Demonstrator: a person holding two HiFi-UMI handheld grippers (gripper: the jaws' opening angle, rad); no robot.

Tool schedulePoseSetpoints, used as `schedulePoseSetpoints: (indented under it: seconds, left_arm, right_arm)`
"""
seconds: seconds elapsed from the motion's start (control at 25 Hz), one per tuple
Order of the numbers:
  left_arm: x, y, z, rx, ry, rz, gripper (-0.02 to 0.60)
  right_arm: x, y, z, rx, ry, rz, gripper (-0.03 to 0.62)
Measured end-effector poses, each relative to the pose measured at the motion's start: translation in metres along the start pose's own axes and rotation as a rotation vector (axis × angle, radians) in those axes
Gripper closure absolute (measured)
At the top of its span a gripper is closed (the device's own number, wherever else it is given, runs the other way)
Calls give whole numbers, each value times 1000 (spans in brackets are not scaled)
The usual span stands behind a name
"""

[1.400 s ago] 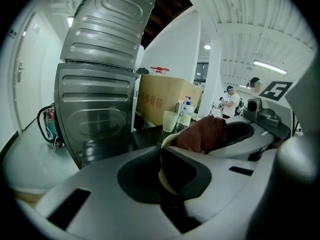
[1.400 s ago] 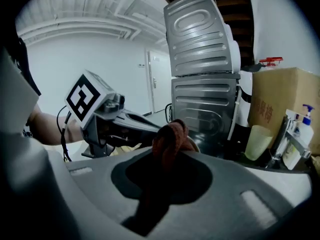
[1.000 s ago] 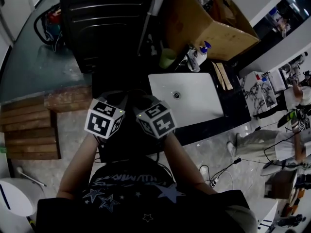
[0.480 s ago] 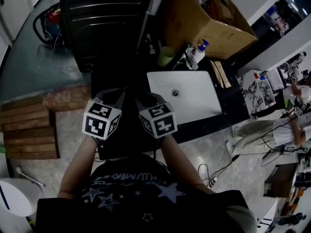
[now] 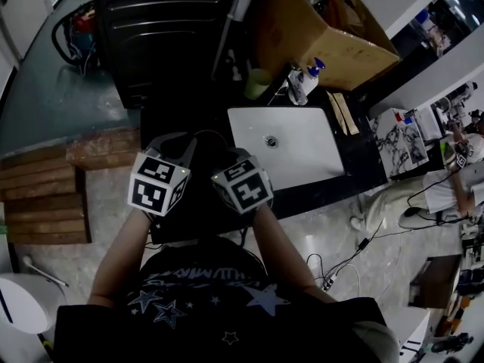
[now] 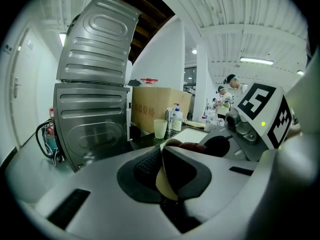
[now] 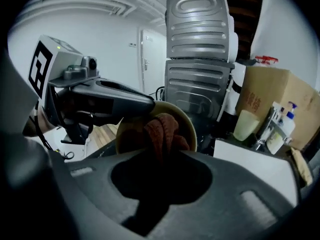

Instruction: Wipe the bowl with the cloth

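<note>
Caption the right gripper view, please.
Right gripper holds a rust-brown cloth in the round beige bowl gripped by the left gripper.

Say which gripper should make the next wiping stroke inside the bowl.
Right. The right gripper grips the brown cloth inside the bowl; the left gripper only clamps its rim.

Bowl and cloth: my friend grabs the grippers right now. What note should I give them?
Left gripper: shut on the rim of the bowl, which is tipped toward the other gripper.
Right gripper: shut on the reddish cloth, bunched up inside the bowl.
Place: both sit next to the white sink.
Done: bowl and cloth are gripped, and the cloth is in the bowl.
Left: rub the cloth around the inside. How much is already wiped cannot be told.
</note>
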State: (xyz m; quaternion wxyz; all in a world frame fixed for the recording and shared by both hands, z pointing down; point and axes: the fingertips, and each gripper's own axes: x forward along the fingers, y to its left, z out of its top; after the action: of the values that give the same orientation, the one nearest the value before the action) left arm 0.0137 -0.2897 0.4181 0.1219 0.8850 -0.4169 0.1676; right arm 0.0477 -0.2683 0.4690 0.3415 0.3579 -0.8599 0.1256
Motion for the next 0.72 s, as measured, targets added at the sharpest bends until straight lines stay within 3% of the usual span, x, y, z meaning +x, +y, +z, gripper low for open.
schedulePoseSetpoints:
  seconds: [0.36, 0.72]
  left_arm:
    - [-5, 2, -1, -13, -3, 29, 561]
    - [-7, 2, -2, -52, -24, 19, 561]
  right_arm:
    - [8, 26, 4, 345, -102, 253, 536]
    - [-5, 18, 33, 614, -296, 404, 534]
